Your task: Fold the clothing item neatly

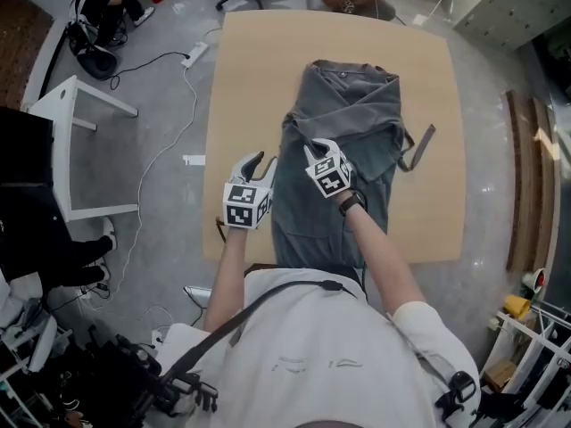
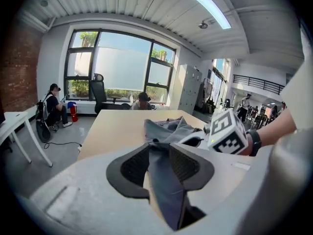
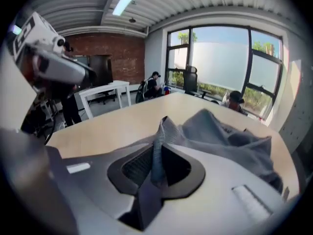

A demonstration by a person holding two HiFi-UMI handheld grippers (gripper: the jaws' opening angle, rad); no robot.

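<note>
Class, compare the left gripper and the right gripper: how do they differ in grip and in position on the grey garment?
The left gripper has its fingers set wider, on a thick fold of the grey garment. The right gripper has its fingers nearly together on a thin fold. The left gripper sits at the garment's left edge, the right gripper over its middle. Both are shut on cloth.

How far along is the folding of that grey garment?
Partly done: the grey garment lies on the table with its sides seemingly folded inward. In hand: the left tongs and right tongs each pinch fabric near its middle. Left: laying that fold down and smoothing the rumpled top.
</note>
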